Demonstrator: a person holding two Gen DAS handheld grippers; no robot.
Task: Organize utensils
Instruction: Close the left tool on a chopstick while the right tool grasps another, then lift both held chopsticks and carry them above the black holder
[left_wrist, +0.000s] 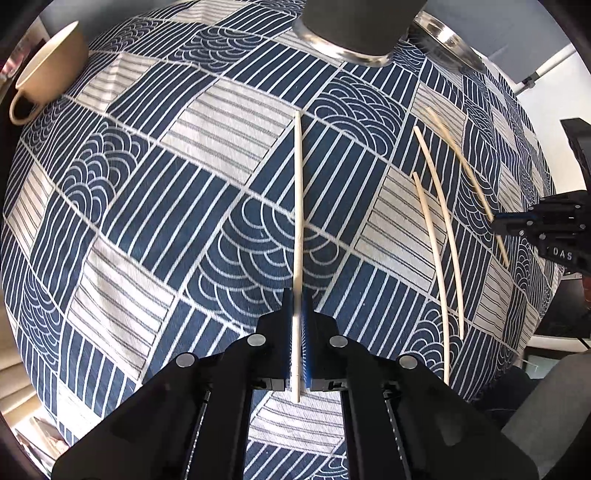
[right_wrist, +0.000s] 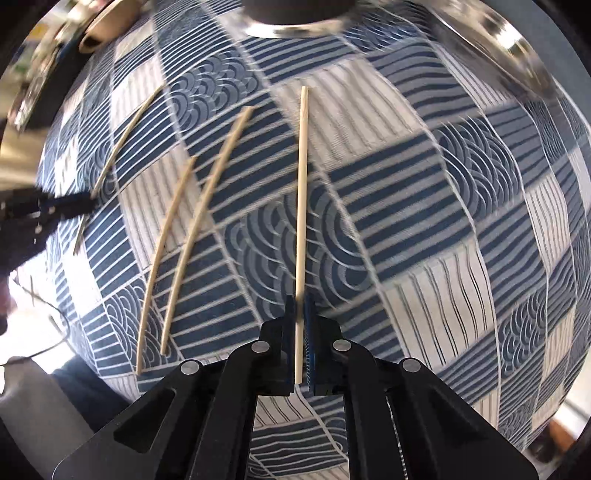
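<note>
Two pairs of tongs each pinch one pale wooden chopstick above a worktop covered by a blue and white patterned cloth (left_wrist: 147, 206).

Nearest in the left wrist view, the left tongs (left_wrist: 297, 325) are pressed together on a chopstick (left_wrist: 298, 206), gripping it near its close end, with the rest pointing away over the cloth. To the right, two loose chopsticks (left_wrist: 439, 236) lie side by side on the cloth, close together but apart. Further right, the right tongs (left_wrist: 498, 225) clamp another chopstick (left_wrist: 461, 158) partway along its length.

In the right wrist view, which is blurred, those right tongs (right_wrist: 300, 317) pinch their chopstick near its close end, and the same loose pair lies to the left.

Far left in the left wrist view, a beige cup (left_wrist: 48, 74) with a handle sits on the cloth. At the far edge stands a dark container with a shiny metal rim (left_wrist: 354, 33), and beside it, to the right, the rim of a metal dish (left_wrist: 450, 44).
</note>
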